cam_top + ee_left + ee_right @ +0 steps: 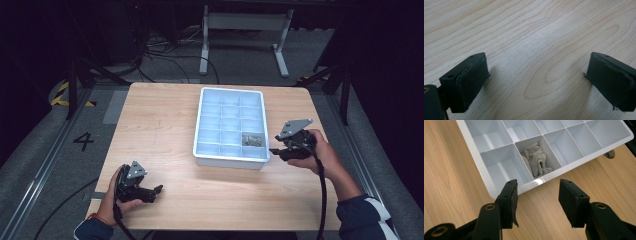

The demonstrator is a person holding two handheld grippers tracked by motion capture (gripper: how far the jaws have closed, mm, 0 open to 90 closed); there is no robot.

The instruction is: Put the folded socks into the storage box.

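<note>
One white divided tray (202, 120) sits at the centre of the high view on the wooden table (160, 120), its grid of small compartments bare except for one. That one, in the right-hand column and second row up from the near edge, holds a crumpled grey cloth (252, 140). In the right gripper view the cloth (535, 160) lies bunched in a compartment at upper centre, against the tray's outer wall (554, 173). The right gripper (537, 195) hangs just outside that wall, at the tray's lower right corner in the high view, jaws partly apart with nothing between them. The left gripper (536, 77) rests at lower left of the high view, well apart from the tray, jaws wide over bare wood, holding nothing.
</note>
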